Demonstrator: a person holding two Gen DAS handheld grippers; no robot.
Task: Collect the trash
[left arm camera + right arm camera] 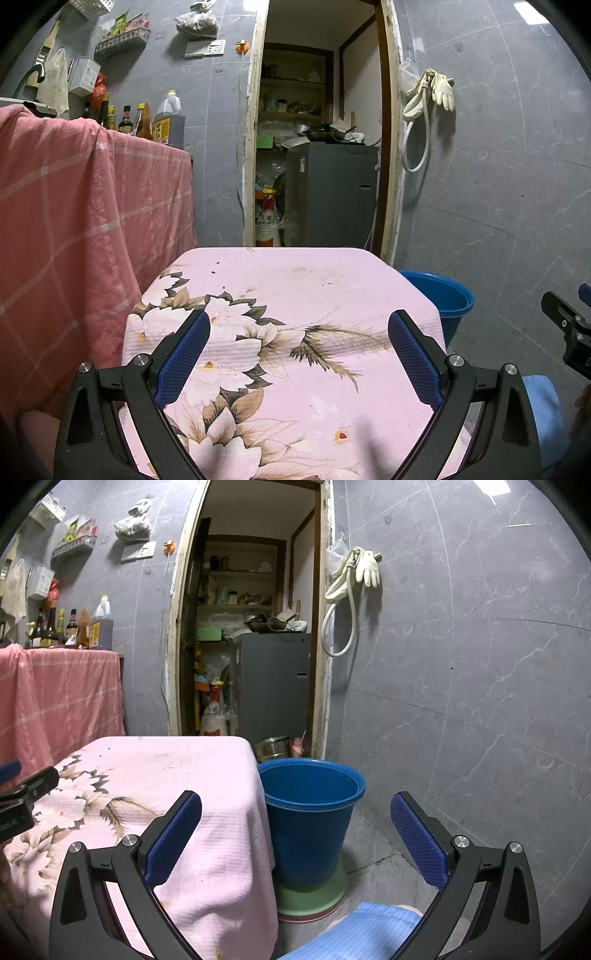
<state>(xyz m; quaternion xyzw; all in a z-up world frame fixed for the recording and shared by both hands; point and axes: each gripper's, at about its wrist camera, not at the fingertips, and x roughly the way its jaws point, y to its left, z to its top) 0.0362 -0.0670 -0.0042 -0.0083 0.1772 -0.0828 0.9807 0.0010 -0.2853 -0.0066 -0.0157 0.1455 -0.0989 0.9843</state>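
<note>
The left gripper [299, 339] hangs spread wide and empty over the pink floral tablecloth [295, 288], and the right gripper [295, 823] is equally spread and empty beside the table. No trash shows on the cloth. The blue plastic bucket [314, 812], the likely bin, stands just beside the table on a green base; it looks light, stiff and smooth, best gripped at its rim.

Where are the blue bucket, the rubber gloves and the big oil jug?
blue bucket [308, 834]: right wrist view, front wall.
rubber gloves [367, 568]: right wrist view, palm part.
oil jug [168, 123]: left wrist view, dark body.
</note>
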